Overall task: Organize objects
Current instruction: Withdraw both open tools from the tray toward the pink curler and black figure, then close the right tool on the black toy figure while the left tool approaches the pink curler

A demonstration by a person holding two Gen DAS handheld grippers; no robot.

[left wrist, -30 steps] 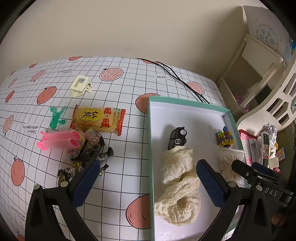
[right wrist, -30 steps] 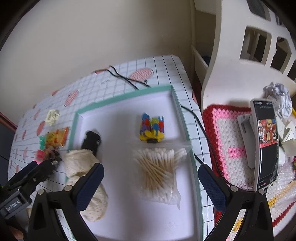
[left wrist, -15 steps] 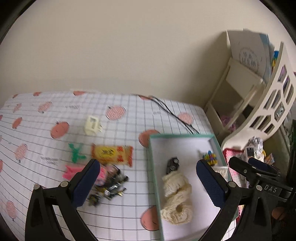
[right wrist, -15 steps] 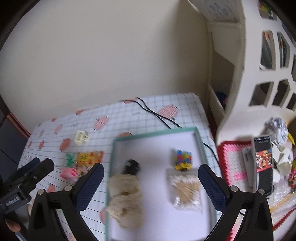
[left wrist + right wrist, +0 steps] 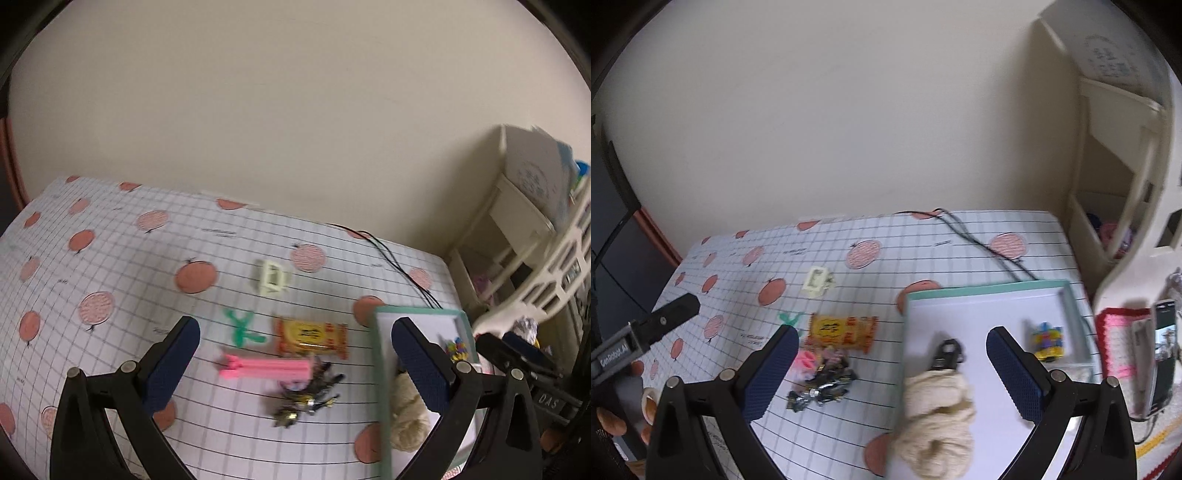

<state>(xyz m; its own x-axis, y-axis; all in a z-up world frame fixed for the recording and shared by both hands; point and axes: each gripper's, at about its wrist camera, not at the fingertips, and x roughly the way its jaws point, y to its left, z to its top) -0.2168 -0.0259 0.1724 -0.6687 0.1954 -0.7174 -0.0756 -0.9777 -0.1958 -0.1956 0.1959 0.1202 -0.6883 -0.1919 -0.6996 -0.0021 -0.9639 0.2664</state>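
Both grippers are open and empty, held high above the table. My left gripper (image 5: 295,365) hangs over loose items: a pink clip (image 5: 266,367), a green clip (image 5: 242,326), a yellow snack packet (image 5: 312,338), dark wrapped candies (image 5: 306,397) and a cream clip (image 5: 271,277). My right gripper (image 5: 892,369) is above the left edge of the green-rimmed white tray (image 5: 990,288). The tray holds a cream lace bundle (image 5: 936,413), a black toy car (image 5: 947,354) and a colourful toy (image 5: 1047,339). The snack packet (image 5: 842,330) and candies (image 5: 822,384) also show there.
The table has a grid cloth with peach prints (image 5: 110,266). A black cable (image 5: 979,240) runs along the far side to the tray. A white shelf unit (image 5: 1126,184) stands at the right. A phone (image 5: 1163,354) lies on a pink crochet mat (image 5: 1115,343).
Both grippers have risen and pulled back from the tray, so more of the table shows. The left view has swung left toward the loose items. Nothing on the table moved.
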